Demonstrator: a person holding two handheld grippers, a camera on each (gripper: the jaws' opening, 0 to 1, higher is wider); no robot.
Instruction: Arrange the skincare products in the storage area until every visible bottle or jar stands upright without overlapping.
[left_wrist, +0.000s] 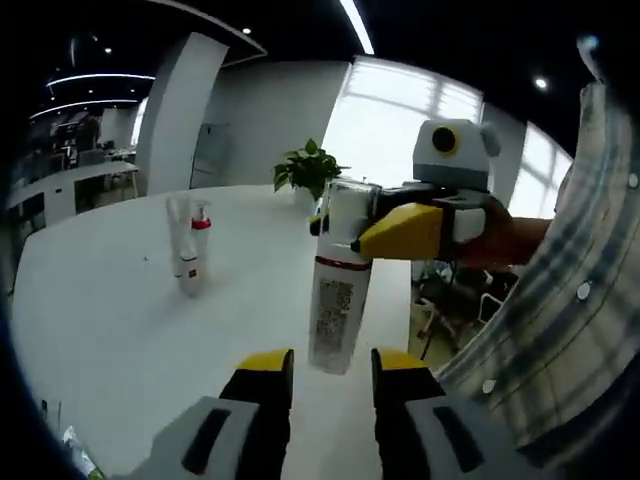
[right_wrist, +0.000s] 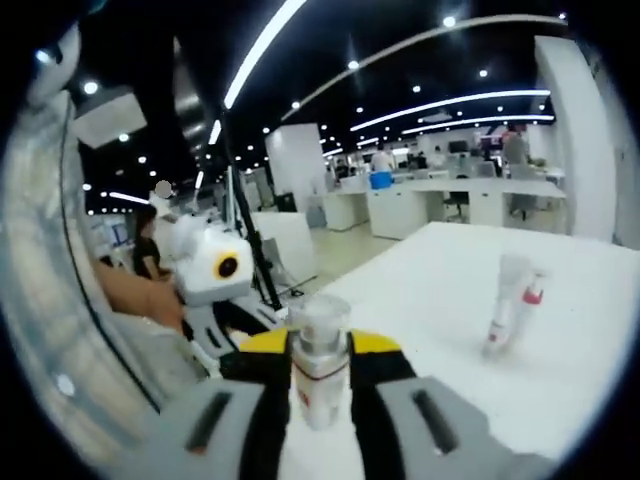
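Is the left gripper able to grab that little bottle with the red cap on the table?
Probably yes. Its jaws are open and empty, and the table is bare up to the little bottle.

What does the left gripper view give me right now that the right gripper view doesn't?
Left gripper view: the full length of the white bottle down to its base, which is at the table, plus a potted plant behind it and the left claw open just short of the bottle.

Right gripper view: a close look at the bottle's clear cap, and an open office with desks.

Both: the right claw shut on the bottle's neck, and the small tube with a red band standing farther off.
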